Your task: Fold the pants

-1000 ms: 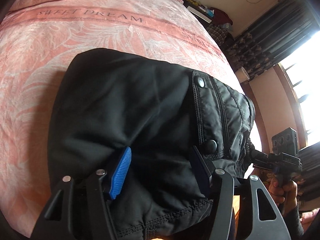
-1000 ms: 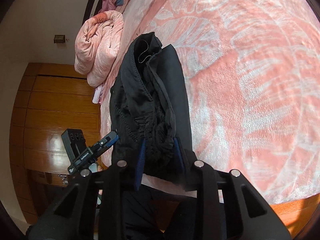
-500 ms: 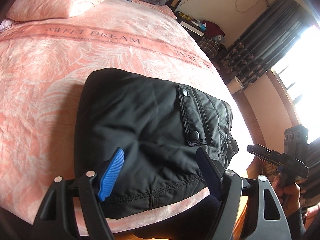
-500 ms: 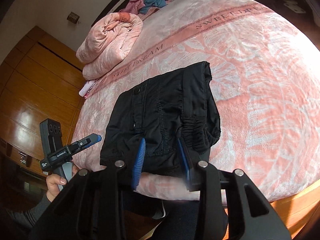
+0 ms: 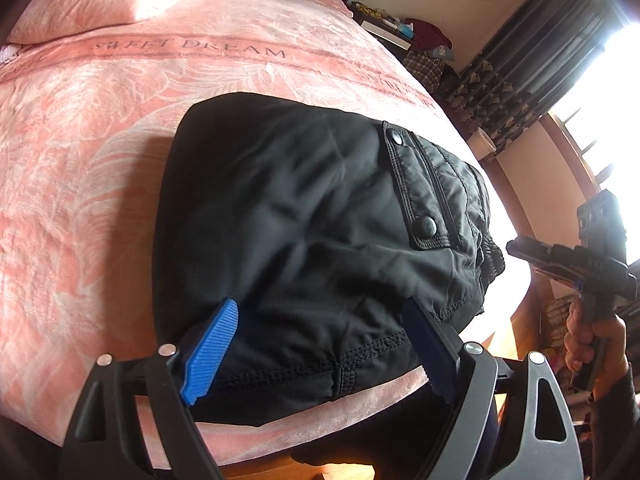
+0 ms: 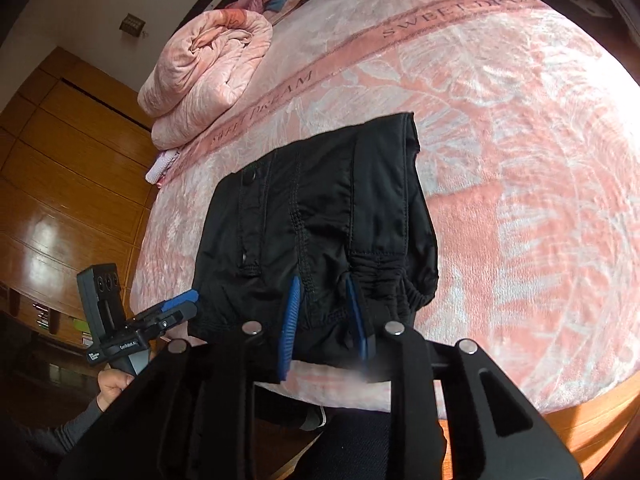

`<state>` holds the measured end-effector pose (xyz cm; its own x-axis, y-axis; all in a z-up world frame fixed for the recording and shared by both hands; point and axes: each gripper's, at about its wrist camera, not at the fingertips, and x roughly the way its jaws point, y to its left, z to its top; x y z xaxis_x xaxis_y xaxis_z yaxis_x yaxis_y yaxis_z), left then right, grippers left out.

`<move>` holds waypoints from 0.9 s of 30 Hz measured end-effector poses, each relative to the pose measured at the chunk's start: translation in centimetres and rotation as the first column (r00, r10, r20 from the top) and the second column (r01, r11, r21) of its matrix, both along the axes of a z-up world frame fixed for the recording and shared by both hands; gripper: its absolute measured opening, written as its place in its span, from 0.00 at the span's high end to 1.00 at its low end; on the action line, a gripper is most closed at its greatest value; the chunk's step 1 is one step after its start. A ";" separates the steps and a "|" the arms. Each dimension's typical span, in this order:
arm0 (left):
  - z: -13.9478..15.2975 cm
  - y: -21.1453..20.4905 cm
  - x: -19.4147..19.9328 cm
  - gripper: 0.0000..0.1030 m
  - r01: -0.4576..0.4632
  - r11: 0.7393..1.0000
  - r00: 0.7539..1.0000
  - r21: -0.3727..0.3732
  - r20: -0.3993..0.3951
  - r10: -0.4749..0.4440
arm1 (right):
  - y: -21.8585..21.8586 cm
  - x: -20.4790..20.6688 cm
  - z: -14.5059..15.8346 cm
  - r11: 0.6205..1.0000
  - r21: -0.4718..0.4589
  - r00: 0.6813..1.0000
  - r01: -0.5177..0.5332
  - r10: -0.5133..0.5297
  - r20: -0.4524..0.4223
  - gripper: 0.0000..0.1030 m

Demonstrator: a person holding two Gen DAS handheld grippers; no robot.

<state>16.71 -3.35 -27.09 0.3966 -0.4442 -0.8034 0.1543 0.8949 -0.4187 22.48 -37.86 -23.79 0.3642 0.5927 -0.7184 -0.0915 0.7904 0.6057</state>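
Pants, black and folded into a compact bundle, lie on the bed near its front edge, on a pink blanket printed with pale leaves and a band reading "SWEET DREAM". In the left wrist view a pocket flap with two snap buttons faces up on the right part of the bundle, and a stitched hem runs along its near edge. In the right wrist view the gathered elastic waistband sits at the near right corner of the fold.

The left gripper hangs over the near edge of the pants with its jaws wide; the blue pads stand well apart with nothing clamped between them. The right gripper has its jaws narrower but parted, its pads over the near hem just left of the waistband; I cannot tell whether they touch the cloth, and they do not pinch it.

Each gripper shows in the other's view, held by a hand off the bed's edge. A rolled pink quilt lies at the far end of the bed, wooden cabinets stand on one side, and dark curtains hang by a bright window on the other.
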 end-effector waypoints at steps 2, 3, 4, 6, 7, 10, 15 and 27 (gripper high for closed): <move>0.0 0.2 -0.1 0.17 -0.009 1.000 1.000 -0.009 0.006 0.009 | -0.8 2.3 0.8 0.999 0.031 0.999 0.035 -0.036 0.025 0.76; 0.0 0.3 -0.2 0.17 -0.010 1.000 1.000 -0.008 0.013 0.010 | -0.9 3.7 0.8 0.998 0.053 0.999 0.044 -0.046 0.026 0.76; -0.1 0.3 -0.2 0.17 -0.008 1.000 1.000 -0.004 0.018 0.008 | -1.1 5.0 0.4 0.996 0.073 0.998 0.053 -0.054 0.019 0.76; -0.3 0.3 -0.4 0.17 0.002 1.000 1.000 0.011 0.031 -0.002 | -1.4 7.6 -0.9 0.992 0.111 0.998 0.062 -0.063 0.002 0.76; -0.5 0.3 -0.4 0.17 0.006 1.000 0.999 0.017 0.035 -0.007 | -1.5 8.6 -1.8 0.991 0.119 0.998 0.068 -0.067 -0.010 0.76; -0.9 -0.1 -0.6 0.16 0.032 0.999 0.998 0.035 0.053 -0.034 | -2.7 10.2 -5.8 0.992 0.054 0.989 0.116 -0.110 -0.102 0.80; -0.6 -0.1 -0.3 0.13 0.055 0.998 0.998 0.028 0.036 -0.056 | -4.0 8.8 -7.2 0.990 0.076 0.986 0.122 -0.112 -0.123 0.77; 5.8 3.9 2.7 0.09 0.006 0.978 0.996 0.207 0.089 -0.025 | -6.1 4.9 -5.7 0.995 0.053 0.976 0.079 -0.067 -0.207 0.08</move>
<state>19.37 0.53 -21.25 0.4664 -0.2793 -0.8393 0.1977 0.9578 -0.2089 27.37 -43.95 -29.44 0.2566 0.6150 -0.7456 0.0962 0.7513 0.6529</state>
